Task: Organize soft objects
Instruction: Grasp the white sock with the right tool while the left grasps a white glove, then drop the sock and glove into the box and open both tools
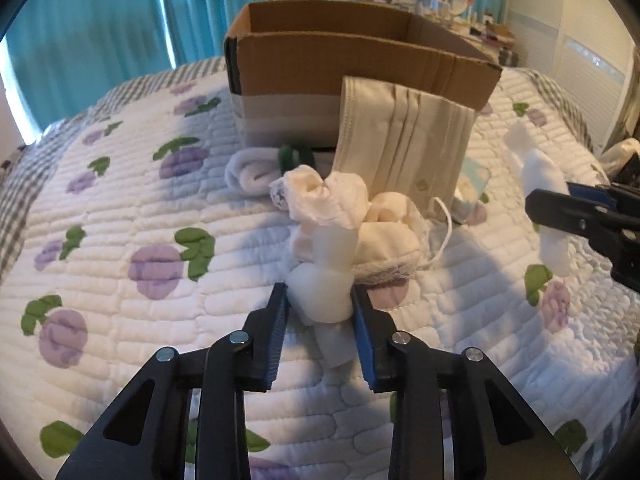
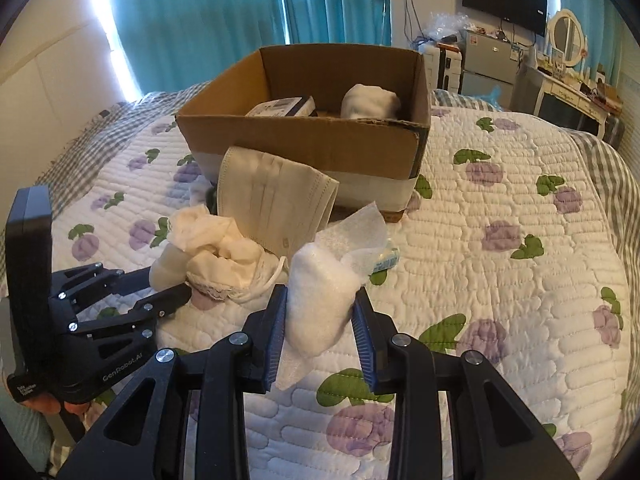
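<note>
**A:** Start with the big things. Your white quilted bedspread with purple flowers point(image 2: 500, 208) carries everything, and the open brown cardboard box point(image 2: 320, 140) sits at twelve o'clock in both views. It already holds a white rolled bundle point(image 2: 370, 100) and a small printed packet point(image 2: 282, 107), so I judge it to be the collecting bin.

**B:** And the pile in front of it?

**A:** A cream pleated face mask point(image 1: 404, 140) leans on the box's near wall, propped by the cream lace-trimmed cloth heap point(image 1: 360, 232) below it.

**B:** What are you holding?

**A:** Your left gripper point(image 1: 320, 300) is partly closed, its blue pads pinching a white rolled soft piece point(image 1: 322, 292) at the heap's near edge. Your right gripper point(image 2: 322, 304) is likewise part-closed on a white foam-wrap bundle point(image 2: 320, 296), clear of the quilt, probably so it can travel to the box.
</note>
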